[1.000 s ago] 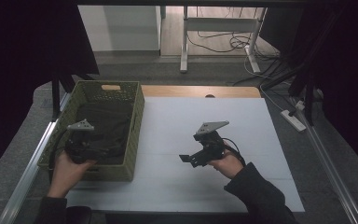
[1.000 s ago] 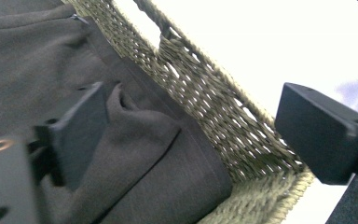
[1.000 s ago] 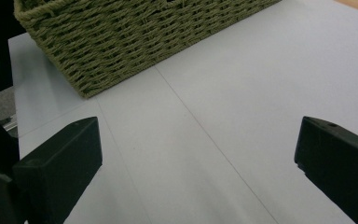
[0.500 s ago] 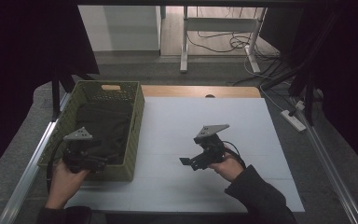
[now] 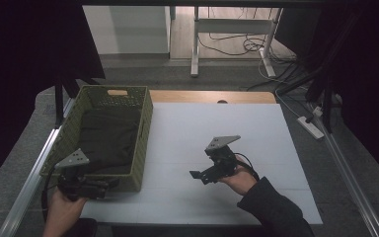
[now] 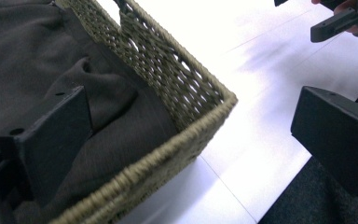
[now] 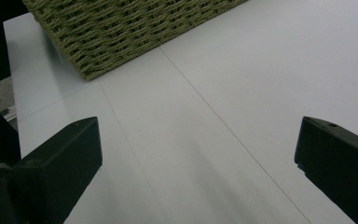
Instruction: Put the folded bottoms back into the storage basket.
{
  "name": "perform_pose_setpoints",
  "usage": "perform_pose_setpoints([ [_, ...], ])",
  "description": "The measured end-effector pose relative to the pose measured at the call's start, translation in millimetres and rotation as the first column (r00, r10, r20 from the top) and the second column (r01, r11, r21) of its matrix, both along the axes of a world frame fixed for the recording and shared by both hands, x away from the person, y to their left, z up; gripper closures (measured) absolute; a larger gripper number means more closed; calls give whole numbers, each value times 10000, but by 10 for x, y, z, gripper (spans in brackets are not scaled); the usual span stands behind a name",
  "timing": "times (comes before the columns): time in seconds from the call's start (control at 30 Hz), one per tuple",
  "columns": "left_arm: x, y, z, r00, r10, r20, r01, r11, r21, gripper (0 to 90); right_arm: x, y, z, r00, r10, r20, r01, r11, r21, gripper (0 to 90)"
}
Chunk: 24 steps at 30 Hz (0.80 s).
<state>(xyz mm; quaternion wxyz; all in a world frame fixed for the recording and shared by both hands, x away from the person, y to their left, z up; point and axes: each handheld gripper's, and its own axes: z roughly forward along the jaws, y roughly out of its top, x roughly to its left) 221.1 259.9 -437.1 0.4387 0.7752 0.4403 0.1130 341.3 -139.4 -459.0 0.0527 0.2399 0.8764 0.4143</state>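
I see the left gripper (image 5: pixel 96 187) at the woven basket's (image 5: pixel 145 123) near corner, jaws just opened wide and empty; the dark cloth (image 5: pixel 108 138) lies inside, beside one jaw. The right gripper (image 5: pixel 200 175) is released over the white table (image 5: pixel 187 123).

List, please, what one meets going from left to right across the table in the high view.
left gripper → green woven basket with a dark cloth inside → bare white table surface → right gripper
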Motion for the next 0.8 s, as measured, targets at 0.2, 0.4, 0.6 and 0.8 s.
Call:
perform_pose_setpoints([
  [0.2, -172, -4, -53, 9999, 54, 125, -55, 9999, 93, 4, -11, -54, -27, 9999, -9, 159, 10, 10000, -99, 13],
  [0.4, -356, 40, -184, 9993, 322, 205, -326, 9993, 204, 3, -43, -125, -47, 9997, -163, 180, 165, 9998, -121, 13],
  [0.6, -414, 93, -342, 9988, 469, 130, -474, 9982, 370, 0, -92, -186, -54, 9993, -235, 273, 237, 9997, -76, 7],
  [0.8, -422, 125, -446, 9979, 628, 136, -635, 9963, 583, 0, -137, -247, -73, 9989, -369, 281, 373, 9992, -148, 0],
])
